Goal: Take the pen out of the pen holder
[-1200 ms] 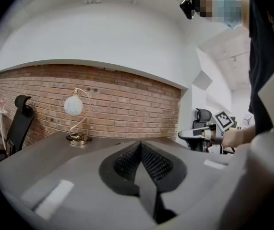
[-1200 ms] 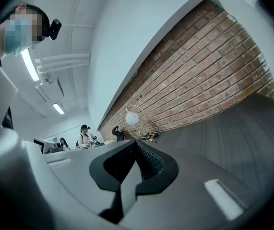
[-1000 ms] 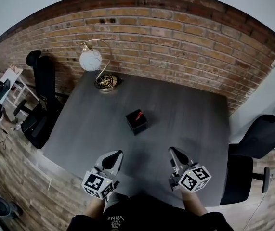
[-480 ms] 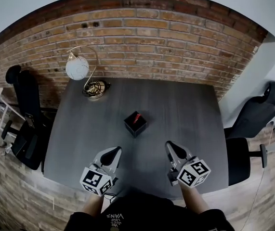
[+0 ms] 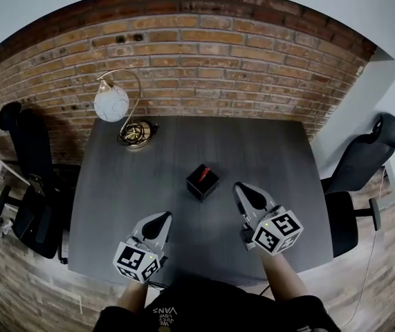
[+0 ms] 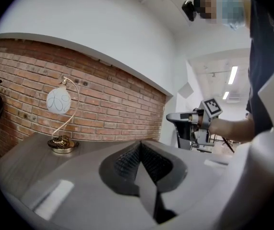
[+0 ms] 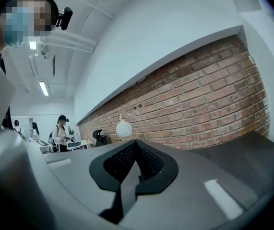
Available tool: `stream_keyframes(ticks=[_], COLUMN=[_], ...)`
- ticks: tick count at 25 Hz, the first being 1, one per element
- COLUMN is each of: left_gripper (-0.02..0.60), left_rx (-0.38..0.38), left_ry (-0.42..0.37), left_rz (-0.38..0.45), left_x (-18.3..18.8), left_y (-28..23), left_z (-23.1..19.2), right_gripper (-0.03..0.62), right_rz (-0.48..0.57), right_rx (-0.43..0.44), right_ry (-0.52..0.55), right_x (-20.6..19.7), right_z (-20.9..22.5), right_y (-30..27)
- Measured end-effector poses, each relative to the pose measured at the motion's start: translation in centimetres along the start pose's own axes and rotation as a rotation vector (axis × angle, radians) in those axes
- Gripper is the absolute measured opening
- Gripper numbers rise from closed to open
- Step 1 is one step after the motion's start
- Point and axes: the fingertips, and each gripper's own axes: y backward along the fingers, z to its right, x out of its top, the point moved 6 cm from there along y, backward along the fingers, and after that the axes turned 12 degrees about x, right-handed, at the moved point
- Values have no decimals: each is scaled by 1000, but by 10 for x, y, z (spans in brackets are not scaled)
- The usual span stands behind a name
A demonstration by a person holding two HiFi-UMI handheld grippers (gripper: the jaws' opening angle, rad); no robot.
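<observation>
Reaching has barely begun: the pen [image 5: 204,174], a red stick, lies slanted in the open top of the black pen holder [image 5: 202,184], which stands near the middle of the dark worktop [image 5: 273,158], so nothing of the task is done yet. The right claw [image 5: 245,194] is the nearer of the 2, just off the holder at about 4 o'clock, apart from it and not touching. Its jaws are pressed together with nothing between them. The left claw [image 5: 158,223] hangs farther back, at about 7 o'clock from the holder, likewise closed and empty, its jaws meeting in its own view. A lamp [image 5: 111,104] with a white globe stands at about 10 o'clock, well apart from the holder. As I judge it, everything is left to do: 1 claw must open, come over the holder, close on the red pen and lift it free, perhaps with the other steadying the holder.
</observation>
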Motion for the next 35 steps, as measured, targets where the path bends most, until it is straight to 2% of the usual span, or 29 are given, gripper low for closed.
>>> stream_keyframes(ticks=[5,20,30,35], left_gripper=[52,52,52,52], left_rx=[-4,29,25,28], left_ry=[8,29,35,34], left_rz=[-3,-12,-29,-41], left_x=[0,-13,-19,-21], left_y=[3,22,23,26], left_z=[-14,-53,-68,-73], right_gripper=[2,6,106,134], right_rz=[-36,-226,-400,-469], right_rx=[-15,-129,-177,-181], right_ry=[40,53,33,18], right_x=[-2,-73,-114,-130], right_z=[11,57,80,87], right_y=[-33,-100,-123,-130])
